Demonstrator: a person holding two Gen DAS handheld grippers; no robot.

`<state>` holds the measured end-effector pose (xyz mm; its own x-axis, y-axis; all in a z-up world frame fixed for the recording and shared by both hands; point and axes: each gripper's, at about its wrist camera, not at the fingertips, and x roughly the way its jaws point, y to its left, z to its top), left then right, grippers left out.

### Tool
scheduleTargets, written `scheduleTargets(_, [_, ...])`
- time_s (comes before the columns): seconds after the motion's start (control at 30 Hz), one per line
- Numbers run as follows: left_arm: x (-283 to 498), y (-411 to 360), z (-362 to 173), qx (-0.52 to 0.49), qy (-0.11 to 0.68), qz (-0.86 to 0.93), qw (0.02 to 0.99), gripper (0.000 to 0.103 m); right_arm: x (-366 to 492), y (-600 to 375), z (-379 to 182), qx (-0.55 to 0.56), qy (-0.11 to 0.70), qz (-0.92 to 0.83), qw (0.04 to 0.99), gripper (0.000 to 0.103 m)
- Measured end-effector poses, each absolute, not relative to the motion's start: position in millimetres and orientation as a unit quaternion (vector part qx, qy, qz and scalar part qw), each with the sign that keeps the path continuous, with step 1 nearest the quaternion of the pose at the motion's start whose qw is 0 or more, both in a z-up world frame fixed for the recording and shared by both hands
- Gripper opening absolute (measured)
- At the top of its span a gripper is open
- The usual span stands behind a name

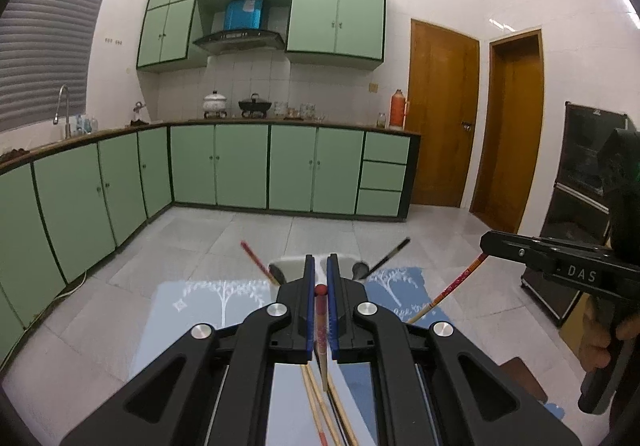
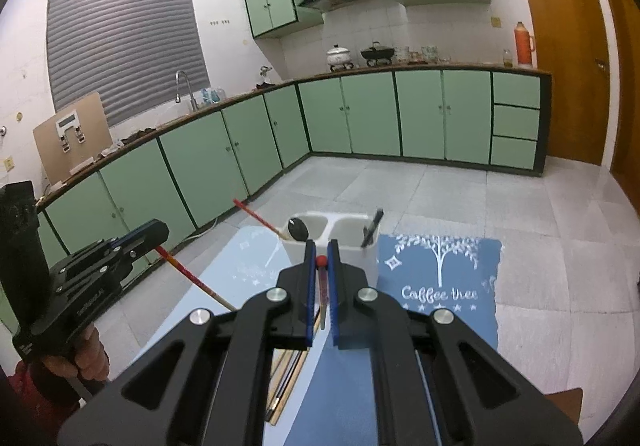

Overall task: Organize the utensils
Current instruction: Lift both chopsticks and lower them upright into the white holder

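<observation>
L claw [image 1: 320, 282]: 1 chopstick [image 1: 321, 322]; R claw [image 2: 321, 264]: 1 chopstick; holder [image 2: 360, 250]: 2 compartments

Black claw [image 1: 320, 270], blue pads [image 1: 308, 310]

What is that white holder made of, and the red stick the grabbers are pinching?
The white utensil holder looks like smooth matte plastic, maybe ceramic: even white walls, rounded rims. The red chopstick in the left gripper looks like lacquered wood or bamboo: patterned red shaft, bare tan end.
</observation>
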<state>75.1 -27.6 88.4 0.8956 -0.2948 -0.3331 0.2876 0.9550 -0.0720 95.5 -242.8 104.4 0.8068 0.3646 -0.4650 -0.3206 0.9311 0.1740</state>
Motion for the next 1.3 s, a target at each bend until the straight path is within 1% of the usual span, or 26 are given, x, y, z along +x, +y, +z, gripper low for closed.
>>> scheduleTargets(0.33, [97, -34, 146, 0.0, 0.098, -0.149, 0.984, 0.006, 123, -249, 170, 0.027, 0.197, 0.19, 0.962, 0.005])
scheduleTargets(0.47, [119, -40, 168, 0.003, 0.071, -0.141, 0.987, 0.006, 144, -251, 184, 0.019, 0.189, 0.185, 0.964, 0.005])
scheduleTargets(0.6, [145, -46, 177, 0.004, 0.061, -0.135, 0.989, 0.006, 170, -250, 184, 0.008, 0.198, 0.178, 0.964, 0.005])
scheduleTargets(0.73, [171, -55, 168, 0.012, 0.064, -0.129, 0.99, 0.006, 196, -247, 169, 0.002, 0.217, 0.173, 0.961, 0.005])
scheduleTargets(0.87, [197, -61, 143, 0.014, 0.089, -0.124, 0.988, 0.006, 217, -239, 147, -0.006, 0.24, 0.171, 0.956, 0.005])
scheduleTargets(1.1, [238, -57, 94, 0.002, 0.163, -0.12, 0.979, 0.006, 239, -228, 105, -0.004, 0.283, 0.179, 0.942, 0.007])
scheduleTargets(1.17, [240, -52, 86, -0.008, 0.177, -0.121, 0.977, 0.013, 240, -228, 100, -0.001, 0.287, 0.177, 0.941, 0.011])
scheduleTargets(1.23, [237, -45, 82, -0.014, 0.181, -0.116, 0.977, 0.029, 237, -230, 99, 0.003, 0.285, 0.171, 0.943, 0.021])
scheduleTargets(1.27, [233, -41, 81, -0.016, 0.181, -0.114, 0.977, 0.031, 233, -233, 99, 0.005, 0.281, 0.166, 0.945, 0.023])
scheduleTargets(1.3, [230, -39, 82, -0.016, 0.179, -0.114, 0.977, 0.033, 231, -233, 101, 0.006, 0.278, 0.163, 0.947, 0.026])
